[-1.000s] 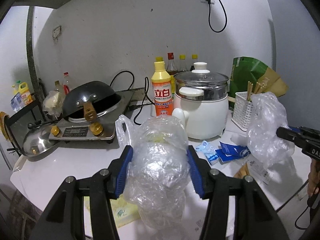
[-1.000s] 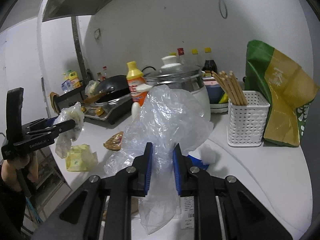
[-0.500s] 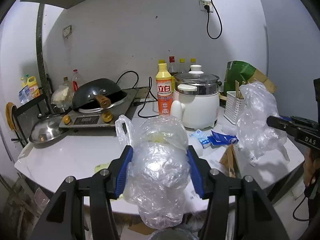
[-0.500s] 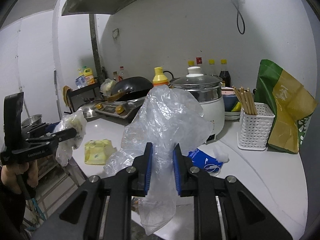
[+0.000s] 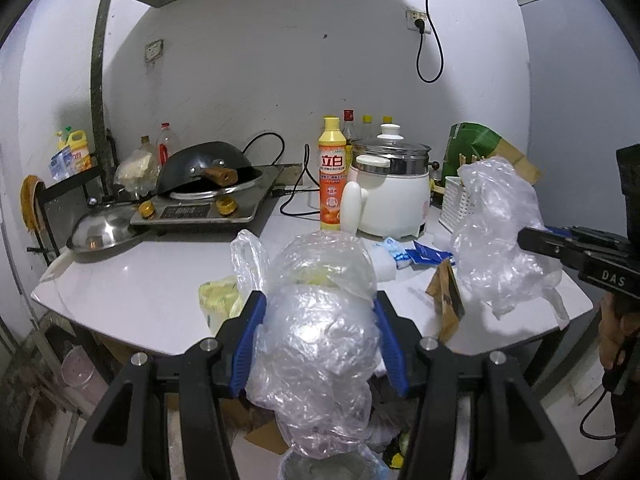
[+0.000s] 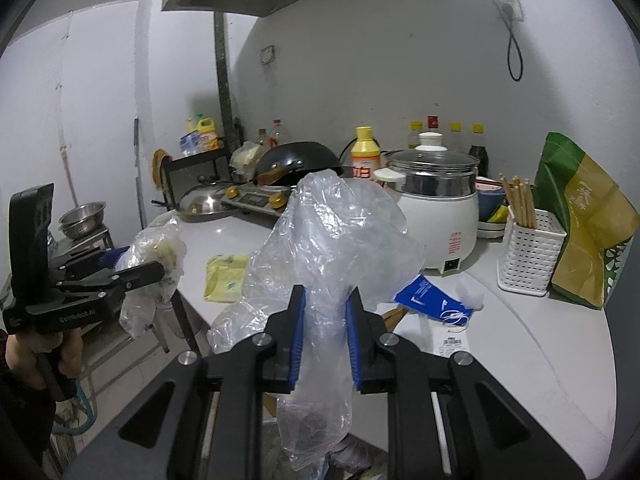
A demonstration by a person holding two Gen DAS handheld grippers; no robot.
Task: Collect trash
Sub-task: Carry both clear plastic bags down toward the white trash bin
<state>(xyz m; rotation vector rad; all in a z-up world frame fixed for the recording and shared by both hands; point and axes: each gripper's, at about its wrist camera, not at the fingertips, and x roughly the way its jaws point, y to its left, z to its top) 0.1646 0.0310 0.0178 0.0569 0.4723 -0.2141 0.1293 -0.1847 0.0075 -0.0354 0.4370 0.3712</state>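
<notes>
My left gripper [image 5: 318, 332] is shut on a crumpled clear plastic bag [image 5: 320, 320] with yellowish scraps inside, held off the counter's front edge; it also shows in the right wrist view [image 6: 154, 252]. My right gripper [image 6: 325, 312] is shut on a second, thin clear plastic bag [image 6: 332, 232] that hangs below the fingers; it shows in the left wrist view [image 5: 496, 224] too. Still on the white counter [image 5: 140, 280] lie a yellow wrapper [image 6: 226, 276], blue packets [image 6: 434, 300] and a brown paper scrap [image 5: 446, 292].
On the counter stand a stove with a black wok [image 5: 208, 168], a steel lid [image 5: 100, 232], an orange detergent bottle [image 5: 333, 176], a white electric pot [image 5: 394, 200], a chopstick basket [image 6: 528, 252] and a green-and-tan bag [image 6: 588, 224]. Rubbish lies on the floor below the counter [image 5: 384, 436].
Both grippers have pulled back and away from the counter with their bags still held; the counter looks farther off and the floor below its edge has come into view.
</notes>
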